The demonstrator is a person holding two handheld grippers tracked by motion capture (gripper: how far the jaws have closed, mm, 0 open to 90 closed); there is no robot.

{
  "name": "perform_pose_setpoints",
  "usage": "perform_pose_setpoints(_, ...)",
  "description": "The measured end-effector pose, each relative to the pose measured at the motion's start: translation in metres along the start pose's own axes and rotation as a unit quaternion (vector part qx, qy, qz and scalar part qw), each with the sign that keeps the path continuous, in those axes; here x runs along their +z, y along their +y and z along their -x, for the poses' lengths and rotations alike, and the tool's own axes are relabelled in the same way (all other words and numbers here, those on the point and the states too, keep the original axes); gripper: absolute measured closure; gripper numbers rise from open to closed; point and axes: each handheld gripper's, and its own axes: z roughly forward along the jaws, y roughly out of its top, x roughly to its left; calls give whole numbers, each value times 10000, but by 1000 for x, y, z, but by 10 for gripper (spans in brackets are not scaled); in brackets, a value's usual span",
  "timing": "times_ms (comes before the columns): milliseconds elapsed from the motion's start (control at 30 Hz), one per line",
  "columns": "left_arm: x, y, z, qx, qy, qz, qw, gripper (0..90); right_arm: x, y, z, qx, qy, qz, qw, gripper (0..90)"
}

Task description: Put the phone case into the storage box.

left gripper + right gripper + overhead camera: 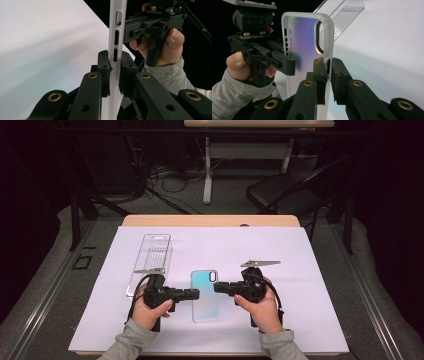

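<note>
A white sheet [300, 270] covers the table, spreading out beneath and beyond both claws. Ahead of the left gripper [192, 294], well apart from it, lies a clear plastic box [151, 260]. Between the two claws sits the phone case [205, 296], iridescent with a frosted rim. The left gripper is closed on the case's left edge, pads pressing either side of the rim. The right gripper [220, 287] is clamped on the opposite edge, just below the camera cut-out [320, 37].

Phone case's [304, 47] lower end behind gripper [326, 72]
</note>
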Motion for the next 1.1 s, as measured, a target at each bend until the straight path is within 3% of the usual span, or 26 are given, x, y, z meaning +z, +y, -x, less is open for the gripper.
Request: perform_pose_setpoints(1100,0,0,-1,3,52,34,10000,815,0,-2,-7,-16,-263,133,9996,840)
